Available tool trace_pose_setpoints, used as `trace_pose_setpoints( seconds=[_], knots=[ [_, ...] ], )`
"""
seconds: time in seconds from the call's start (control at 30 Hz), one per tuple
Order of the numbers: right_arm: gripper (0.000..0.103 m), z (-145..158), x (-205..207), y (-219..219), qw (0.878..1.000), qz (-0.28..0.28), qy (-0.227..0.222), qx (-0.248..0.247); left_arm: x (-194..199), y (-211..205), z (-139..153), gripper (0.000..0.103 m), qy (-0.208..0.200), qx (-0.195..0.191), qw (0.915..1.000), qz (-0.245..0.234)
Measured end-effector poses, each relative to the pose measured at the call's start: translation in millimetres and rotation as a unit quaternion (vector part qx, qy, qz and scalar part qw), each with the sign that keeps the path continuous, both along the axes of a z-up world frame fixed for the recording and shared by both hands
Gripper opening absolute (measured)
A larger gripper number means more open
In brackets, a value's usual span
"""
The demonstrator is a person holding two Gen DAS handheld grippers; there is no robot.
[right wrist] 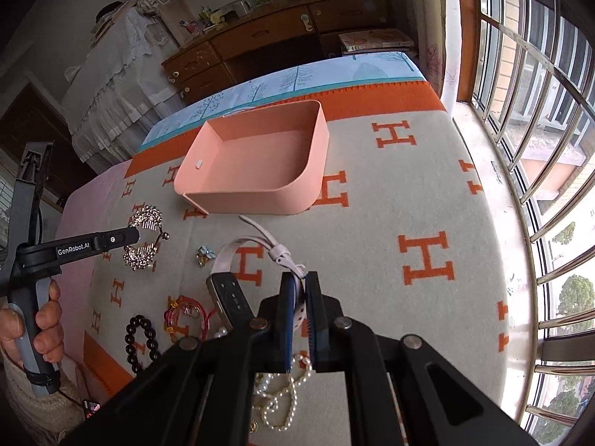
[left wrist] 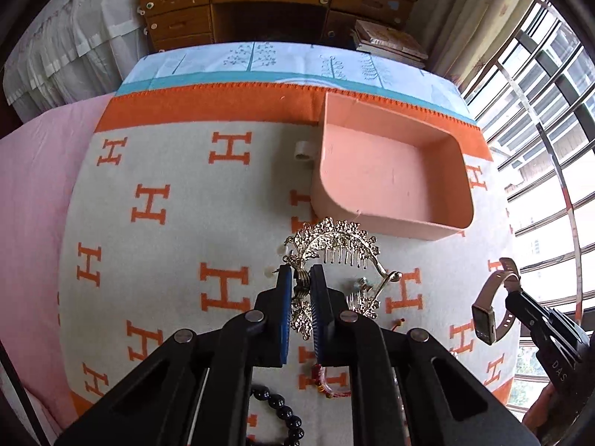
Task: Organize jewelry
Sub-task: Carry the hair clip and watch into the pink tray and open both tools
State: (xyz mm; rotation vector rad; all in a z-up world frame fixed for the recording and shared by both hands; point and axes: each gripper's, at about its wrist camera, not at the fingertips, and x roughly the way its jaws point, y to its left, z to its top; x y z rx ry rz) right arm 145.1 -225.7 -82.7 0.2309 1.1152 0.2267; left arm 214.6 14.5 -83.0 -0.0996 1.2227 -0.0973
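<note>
On the blanket [right wrist: 427,193] stands one pink tray [right wrist: 260,193]. There are two gold hair combs [left wrist: 334,238], one small blue-and-gold brooch [right wrist: 204,254], one smartwatch [right wrist: 227,290], one black bead bracelet [right wrist: 143,338], one red cord bracelet [right wrist: 186,314] and one pearl strand [right wrist: 279,397].
</note>
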Motion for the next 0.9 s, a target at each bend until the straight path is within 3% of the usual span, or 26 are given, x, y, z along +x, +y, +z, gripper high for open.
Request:
trace_pose_setpoints(
  seconds=[0.2,0.33,0.43,0.63,0.9],
  knots=[
    [0.006,23.2,59.6,12.9,1.0,-0.013,-0.022,0.014,31.9,-23.1,50.8,0.007,-0.066,-0.006,0.9976,-0.017],
    [0.006,10.7,102.3,16.5,0.999,-0.038,-0.007,0.021,61.5,-33.2,59.7,0.007,-0.083,-0.019,0.9962,-0.015],
    [0.006,-13.3,125.0,20.9,0.999,-0.049,0.018,0.013,81.8,-43.0,43.1,0.007,-0.073,-0.016,0.997,-0.02],
    [0.006,-62.0,147.8,30.2,0.997,-0.044,0.065,-0.006,106.0,-53.4,-20.1,0.007,-0.023,0.0,0.999,-0.039],
    [0.01,-64.2,151.5,47.9,0.997,-0.023,0.038,-0.06,113.1,-55.6,-60.8,0.008,0.008,0.016,0.9985,-0.052]
  ],
)
